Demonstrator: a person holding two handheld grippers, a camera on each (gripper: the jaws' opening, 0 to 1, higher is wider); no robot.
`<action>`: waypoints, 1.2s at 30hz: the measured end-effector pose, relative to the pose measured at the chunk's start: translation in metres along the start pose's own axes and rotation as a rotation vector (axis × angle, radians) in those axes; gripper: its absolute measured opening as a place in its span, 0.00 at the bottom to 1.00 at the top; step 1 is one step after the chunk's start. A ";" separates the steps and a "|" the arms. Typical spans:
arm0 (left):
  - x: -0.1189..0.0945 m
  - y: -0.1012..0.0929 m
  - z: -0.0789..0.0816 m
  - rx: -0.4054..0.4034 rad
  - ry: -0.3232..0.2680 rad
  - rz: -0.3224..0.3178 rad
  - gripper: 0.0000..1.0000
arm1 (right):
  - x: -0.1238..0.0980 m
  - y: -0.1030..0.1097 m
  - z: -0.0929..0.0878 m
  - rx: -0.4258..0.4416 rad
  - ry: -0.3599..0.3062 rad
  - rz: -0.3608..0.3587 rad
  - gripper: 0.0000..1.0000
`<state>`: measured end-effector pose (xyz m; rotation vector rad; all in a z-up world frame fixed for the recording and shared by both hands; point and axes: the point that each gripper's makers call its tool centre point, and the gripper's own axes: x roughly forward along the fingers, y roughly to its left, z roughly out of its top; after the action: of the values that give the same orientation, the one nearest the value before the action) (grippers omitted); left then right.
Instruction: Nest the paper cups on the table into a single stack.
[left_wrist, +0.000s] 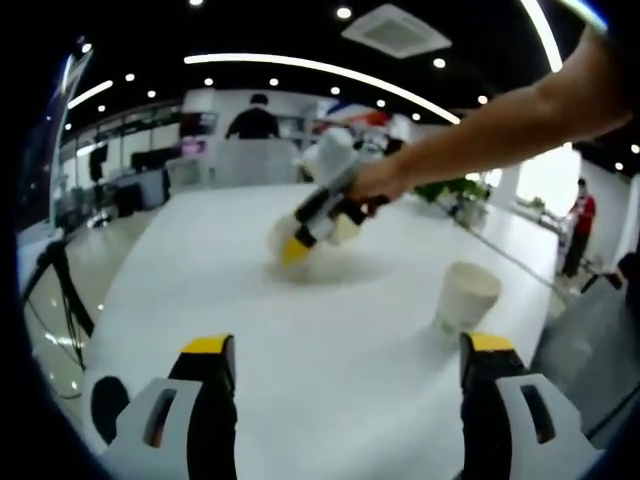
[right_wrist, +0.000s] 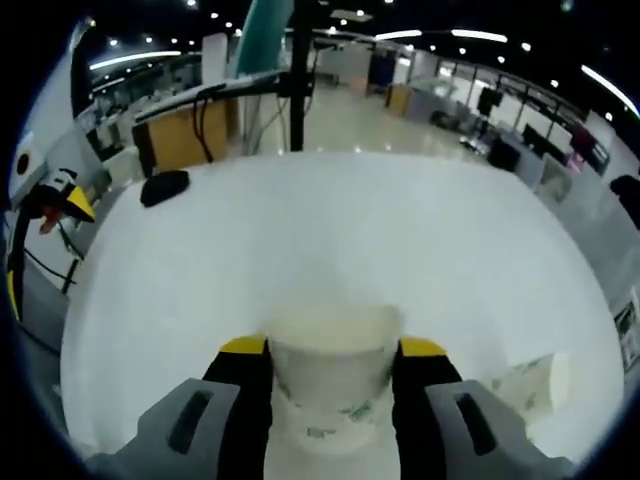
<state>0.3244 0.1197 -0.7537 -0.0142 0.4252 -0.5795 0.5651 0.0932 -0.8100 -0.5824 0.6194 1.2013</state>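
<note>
In the right gripper view, the right gripper stands closest, its 2 yellow-tipped jaws pressed against the sides of an upright paper cup, which sits between them with its open rim facing up. Just to the right, a second paper cup lies on its side on the white table. Farther off, near the table's far left edge, a small dark object rests on the surface. At the left edge of this view the left gripper shows with a yellow tip.

In the left gripper view, the left gripper has its 2 jaws spread wide apart with nothing between them, above bare table. Beyond the right-hand jaw, an upright paper cup stands on the table. Farther on, near the table's middle, a hand holds the right gripper, whose jaws clasp a cup; this part is blurred. Past the table's far edge, 1 person stands in dark clothes, and another person in red stands at the right.
</note>
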 end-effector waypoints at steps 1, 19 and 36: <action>0.000 0.000 0.000 0.001 -0.001 -0.001 0.91 | -0.001 -0.001 0.002 0.002 -0.006 -0.003 0.43; -0.001 -0.003 0.007 0.012 -0.012 -0.001 0.92 | -0.047 -0.042 0.061 0.204 -0.310 -0.148 0.37; 0.000 -0.006 0.014 -0.017 -0.042 0.004 0.98 | -0.114 -0.077 0.089 0.273 -0.493 -0.316 0.36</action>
<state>0.3271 0.1134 -0.7398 -0.0416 0.3890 -0.5708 0.6232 0.0603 -0.6606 -0.1319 0.2507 0.8945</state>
